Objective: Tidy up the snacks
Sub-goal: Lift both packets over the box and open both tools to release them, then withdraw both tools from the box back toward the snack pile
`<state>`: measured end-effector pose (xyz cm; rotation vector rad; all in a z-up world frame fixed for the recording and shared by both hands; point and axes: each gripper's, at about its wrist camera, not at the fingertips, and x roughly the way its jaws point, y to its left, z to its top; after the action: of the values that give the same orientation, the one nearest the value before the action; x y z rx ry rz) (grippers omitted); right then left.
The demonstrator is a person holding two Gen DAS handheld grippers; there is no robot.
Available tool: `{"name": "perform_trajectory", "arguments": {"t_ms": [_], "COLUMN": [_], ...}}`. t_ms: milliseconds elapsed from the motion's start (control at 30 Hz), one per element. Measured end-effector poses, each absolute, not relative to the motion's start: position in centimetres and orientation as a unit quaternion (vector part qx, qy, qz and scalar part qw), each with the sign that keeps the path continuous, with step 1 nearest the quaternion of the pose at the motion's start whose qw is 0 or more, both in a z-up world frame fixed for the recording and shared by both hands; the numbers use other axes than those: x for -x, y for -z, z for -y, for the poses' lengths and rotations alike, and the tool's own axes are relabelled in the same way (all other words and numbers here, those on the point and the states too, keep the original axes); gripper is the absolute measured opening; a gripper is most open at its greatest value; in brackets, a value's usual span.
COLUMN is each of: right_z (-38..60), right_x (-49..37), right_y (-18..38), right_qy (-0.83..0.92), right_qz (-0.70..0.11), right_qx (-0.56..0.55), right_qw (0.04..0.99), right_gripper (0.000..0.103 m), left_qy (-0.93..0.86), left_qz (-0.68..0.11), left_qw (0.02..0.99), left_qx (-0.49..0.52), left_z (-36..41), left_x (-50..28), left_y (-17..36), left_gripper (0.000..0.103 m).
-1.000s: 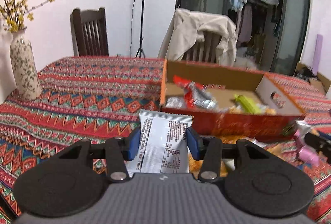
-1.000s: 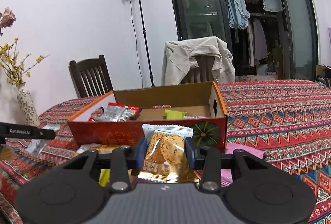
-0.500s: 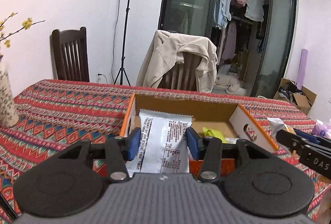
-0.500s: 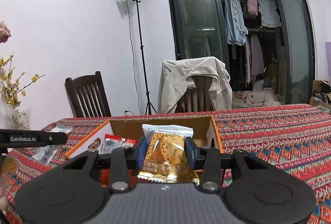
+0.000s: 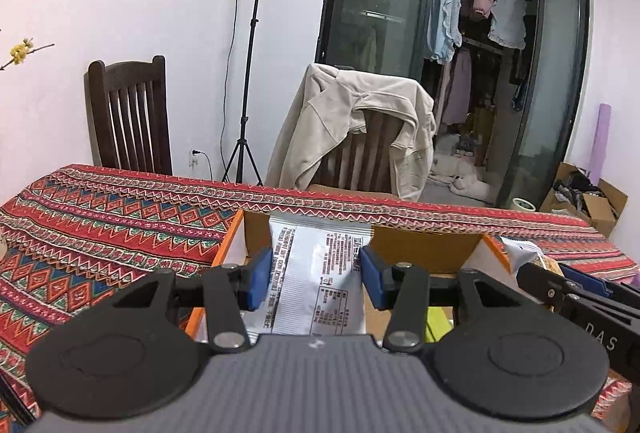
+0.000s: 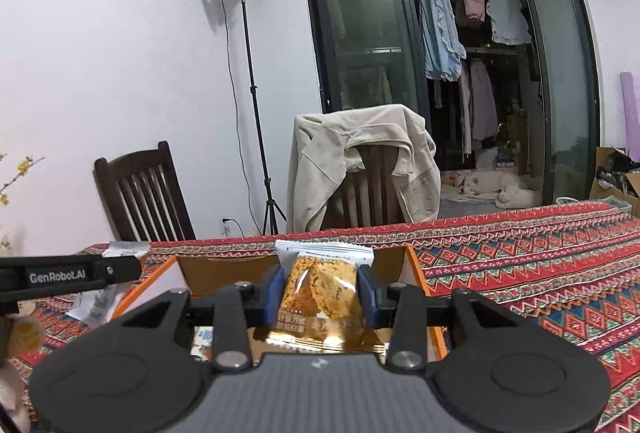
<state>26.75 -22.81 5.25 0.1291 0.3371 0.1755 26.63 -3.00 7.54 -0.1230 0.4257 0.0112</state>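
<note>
From the left wrist, the left gripper (image 5: 311, 277) is pinching a silver snack packet (image 5: 318, 281) over the cardboard box (image 5: 230, 245); released too early, it could be landing on the tablecloth (image 5: 100, 225). From the right wrist, the right gripper (image 6: 321, 297) is clamping an orange snack packet (image 6: 322, 299) above the same box, equally loosely hanging.

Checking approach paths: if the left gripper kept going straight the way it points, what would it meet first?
Probably the cardboard box: the left gripper, shut on the white snack packet, aims into its open top toward the far wall. Depth is uncertain.
</note>
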Motion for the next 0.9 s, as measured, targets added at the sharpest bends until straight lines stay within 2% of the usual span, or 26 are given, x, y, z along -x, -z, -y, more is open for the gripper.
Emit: {"name": "perform_trajectory", "arguments": {"t_ms": [300, 633, 667, 733, 767, 800, 833, 867, 900], "right_z": [23.4, 23.1, 23.1, 23.0, 22.9, 23.0, 23.1, 23.2, 23.3], "right_x": [-28.9, -29.6, -29.6, -29.6, -29.8, -29.9, -29.8, -29.7, -29.7], "right_y": [-2.0, -0.6, -0.6, -0.5, -0.6, -0.5, -0.6, -0.6, -0.6], "right_qy": [-0.091, -0.093, -0.095, -0.099, -0.1, -0.102, -0.102, -0.104, -0.107], "right_qz": [-0.175, -0.191, -0.192, -0.194, -0.196, -0.198, -0.198, -0.198, -0.197], "right_qx": [-0.066, -0.06, -0.06, -0.058, -0.057, -0.058, -0.061, -0.064, -0.067], "right_qw": [0.978, 0.975, 0.975, 0.974, 0.974, 0.973, 0.973, 0.973, 0.972], "right_gripper": [0.039, 0.039, 0.039, 0.041, 0.05, 0.063, 0.072, 0.088, 0.098], "left_qy": [-0.005, 0.001, 0.002, 0.001, -0.001, -0.005, -0.008, -0.011, -0.012], "left_qz": [-0.222, -0.226, -0.225, -0.22, -0.217, -0.211, -0.206, -0.2, -0.196], "left_qw": [0.974, 0.973, 0.973, 0.974, 0.975, 0.976, 0.976, 0.977, 0.978], "left_qx": [0.044, 0.049, 0.048, 0.051, 0.053, 0.058, 0.063, 0.069, 0.076], "left_z": [2.7, 2.3, 2.4, 2.4, 2.4, 2.3, 2.0, 1.8, 1.6], "left_x": [-29.3, -29.2, -29.1, -28.9, -28.9, -28.7, -28.7, -28.5, -28.4], "left_y": [-3.7, -2.8, -2.8, -2.9, -2.9, -3.0, -3.1, -3.1, -3.2], "left_gripper": [0.048, 0.049, 0.05, 0.062, 0.079, 0.094, 0.103, 0.103, 0.103]}}
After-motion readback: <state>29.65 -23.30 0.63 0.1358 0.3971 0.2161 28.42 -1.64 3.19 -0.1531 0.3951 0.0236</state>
